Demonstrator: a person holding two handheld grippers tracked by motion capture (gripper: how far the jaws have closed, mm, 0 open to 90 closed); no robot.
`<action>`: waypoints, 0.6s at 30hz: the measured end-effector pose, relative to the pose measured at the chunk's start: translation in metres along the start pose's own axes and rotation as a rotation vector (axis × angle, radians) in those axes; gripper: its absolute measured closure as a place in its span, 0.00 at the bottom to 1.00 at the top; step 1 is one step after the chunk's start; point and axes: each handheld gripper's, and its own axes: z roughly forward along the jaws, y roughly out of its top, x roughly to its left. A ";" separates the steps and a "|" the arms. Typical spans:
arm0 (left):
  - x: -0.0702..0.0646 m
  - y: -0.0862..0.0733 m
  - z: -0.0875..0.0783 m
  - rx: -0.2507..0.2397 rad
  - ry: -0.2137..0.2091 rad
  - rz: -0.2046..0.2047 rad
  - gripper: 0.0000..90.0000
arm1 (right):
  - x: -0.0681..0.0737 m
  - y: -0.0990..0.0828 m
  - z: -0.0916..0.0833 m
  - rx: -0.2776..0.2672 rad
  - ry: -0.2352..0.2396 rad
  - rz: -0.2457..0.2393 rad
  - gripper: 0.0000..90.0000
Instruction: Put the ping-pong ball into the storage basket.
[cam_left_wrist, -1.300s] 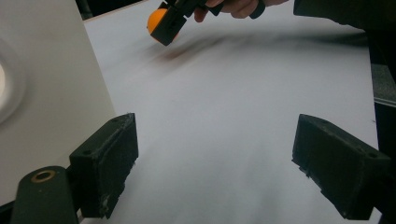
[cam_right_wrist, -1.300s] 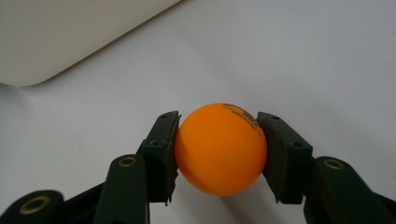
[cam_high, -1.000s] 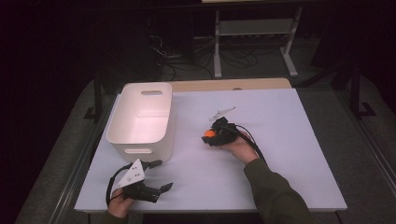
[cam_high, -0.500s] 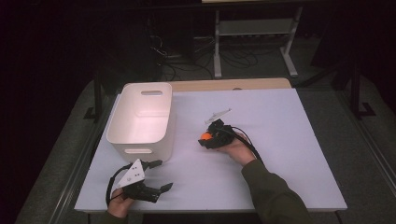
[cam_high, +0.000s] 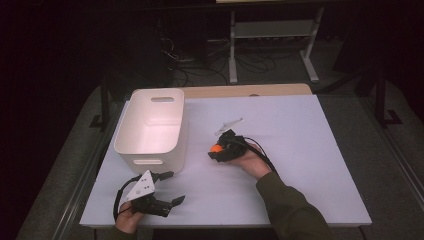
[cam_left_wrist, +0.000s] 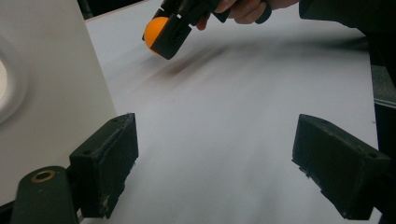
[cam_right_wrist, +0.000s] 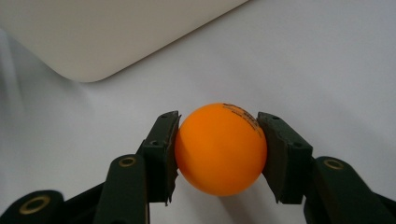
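The right gripper (cam_high: 218, 150) is drifting left across the desk (cam_high: 310, 165) toward the white bin (cam_high: 150, 127), closer to it now than in the 2 earlier frames, and the ball is travelling with it. The left gripper (cam_high: 167, 190) is sitting where it was, near the desk's front left corner.

The right gripper's 2 jaws are pressing on opposite sides of the orange ball (cam_right_wrist: 219, 148), closed only as far as the ball allows, so it is being pinched across its widest part, probably the surest way to hold something round and light. In the left gripper view the ball (cam_left_wrist: 154, 31) is hanging just above the white surface, over a soft shadow, so I'd say it is being carried rather than rolled. It is sitting between the desk's middle and the bin's right wall, with a gap to the bin.

The left gripper's jaws are standing wide apart with nothing between them, pointing right across the desk from just beside the bin's near wall. It looks parked out of the way, leaving the route to the bin open.

The bin is standing upright by the desk's left edge, and what I can see of its inside looks empty. I'd guess the ball is headed there.
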 end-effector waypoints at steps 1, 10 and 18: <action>0.000 0.000 0.000 0.000 0.000 0.000 0.16 | 0.001 0.000 0.000 0.000 0.003 -0.003 0.55; 0.000 0.000 0.000 0.000 0.000 0.000 0.16 | 0.010 0.003 0.003 0.004 0.023 -0.022 0.55; 0.000 0.000 0.000 -0.001 0.000 0.000 0.16 | 0.018 0.005 0.005 0.006 0.046 -0.040 0.55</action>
